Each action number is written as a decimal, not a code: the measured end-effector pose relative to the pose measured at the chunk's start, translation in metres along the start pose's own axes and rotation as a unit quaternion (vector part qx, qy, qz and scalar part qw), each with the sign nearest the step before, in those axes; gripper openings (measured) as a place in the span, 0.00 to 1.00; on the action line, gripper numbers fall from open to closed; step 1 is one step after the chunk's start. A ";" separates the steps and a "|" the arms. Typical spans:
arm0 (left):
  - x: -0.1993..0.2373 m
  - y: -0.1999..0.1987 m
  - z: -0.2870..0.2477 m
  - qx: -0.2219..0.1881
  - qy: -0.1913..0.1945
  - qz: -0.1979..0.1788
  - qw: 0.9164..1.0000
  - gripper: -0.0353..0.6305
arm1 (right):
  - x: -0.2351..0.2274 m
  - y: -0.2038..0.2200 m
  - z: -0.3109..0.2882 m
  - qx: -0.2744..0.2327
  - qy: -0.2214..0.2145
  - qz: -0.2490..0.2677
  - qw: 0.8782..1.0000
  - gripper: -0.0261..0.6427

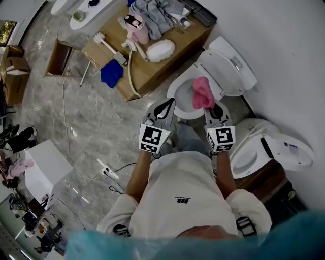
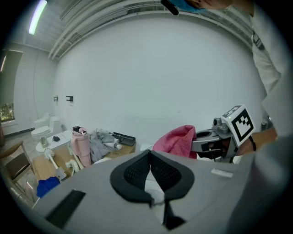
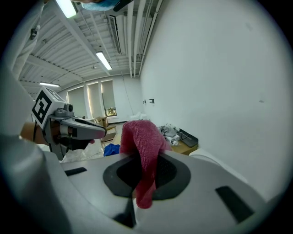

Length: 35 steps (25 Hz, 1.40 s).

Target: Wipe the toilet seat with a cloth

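Note:
The white toilet has its seat down and its lid up against the wall. A pink cloth hangs over the bowl, and my right gripper is shut on it. In the right gripper view the cloth bunches above the jaws and a strip of it dangles between them. My left gripper is shut on nothing, its tips above the near left of the seat. The left gripper view shows its pads meeting, with the cloth and the right gripper off to the right.
A second toilet stands right of my right arm. Behind the first toilet, a low wooden table carries a pink bottle, grey clothes, a brush and a blue cloth. A power strip and cables lie on the floor.

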<state>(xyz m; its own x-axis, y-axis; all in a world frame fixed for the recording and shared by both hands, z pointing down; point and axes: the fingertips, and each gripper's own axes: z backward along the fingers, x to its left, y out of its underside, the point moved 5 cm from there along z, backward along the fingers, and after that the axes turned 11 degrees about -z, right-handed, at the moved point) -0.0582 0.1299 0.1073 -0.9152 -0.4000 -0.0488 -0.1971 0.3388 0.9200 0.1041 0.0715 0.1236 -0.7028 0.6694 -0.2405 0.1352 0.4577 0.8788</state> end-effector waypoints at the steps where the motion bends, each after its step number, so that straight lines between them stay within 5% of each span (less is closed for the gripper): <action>1: 0.003 0.004 -0.009 0.005 0.000 0.002 1.000 0.07 | -0.007 0.003 -0.007 0.005 0.000 -0.002 1.000 0.07; 20: 0.029 0.096 -0.116 0.079 0.009 0.041 0.996 0.07 | -0.088 0.093 -0.109 0.074 0.012 -0.030 0.997 0.07; 35: 0.037 0.182 -0.189 0.106 0.065 0.058 0.991 0.07 | -0.120 0.168 -0.171 0.098 0.062 -0.044 0.992 0.07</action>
<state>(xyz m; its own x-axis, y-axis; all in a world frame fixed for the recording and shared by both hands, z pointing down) -0.0613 0.0164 0.3463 -0.8859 -0.4490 0.1163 -0.1742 0.5546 0.8137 0.0922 -0.0323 0.3704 -0.7965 0.5503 -0.2507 0.1935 0.6248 0.7565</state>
